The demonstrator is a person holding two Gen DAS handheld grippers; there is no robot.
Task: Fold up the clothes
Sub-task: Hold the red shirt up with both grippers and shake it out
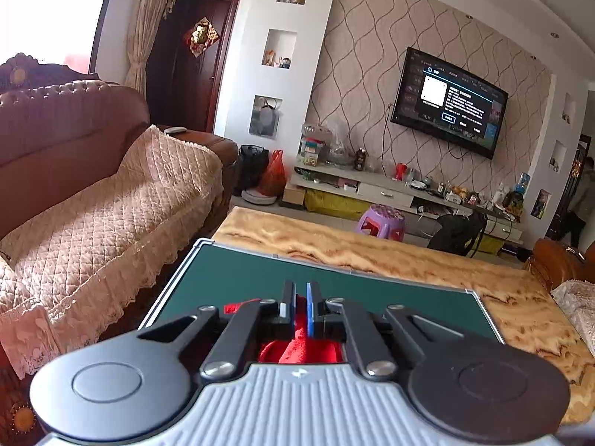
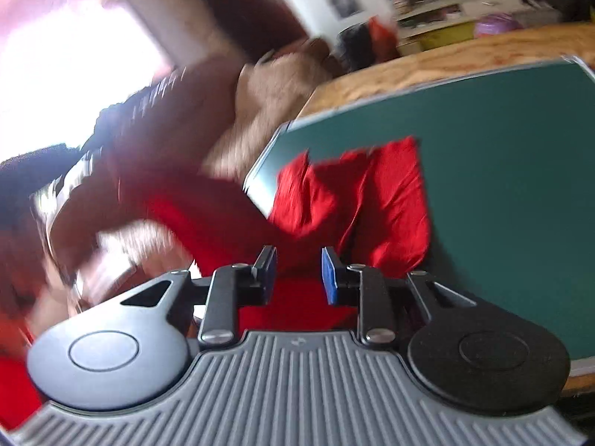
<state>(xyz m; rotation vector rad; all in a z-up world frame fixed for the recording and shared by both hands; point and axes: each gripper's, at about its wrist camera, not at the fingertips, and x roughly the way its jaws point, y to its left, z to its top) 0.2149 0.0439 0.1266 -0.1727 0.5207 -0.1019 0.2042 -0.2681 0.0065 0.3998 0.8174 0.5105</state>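
Note:
A red garment (image 2: 353, 193) lies bunched on the green mat (image 2: 502, 186), hanging over its near left edge. My left gripper (image 1: 300, 304) is nearly shut, its jaws a narrow gap apart, with red cloth (image 1: 297, 349) beneath and between the fingers; whether it grips the cloth is unclear. My right gripper (image 2: 299, 271) is open and tilted, above the red garment's near part. The right wrist view is motion-blurred.
The green mat (image 1: 260, 278) lies on a wood-grain table (image 1: 409, 252). A sofa with a quilted cover (image 1: 111, 204) stands at the left. A TV (image 1: 446, 100), a low cabinet and a purple stool (image 1: 379, 221) are beyond the table.

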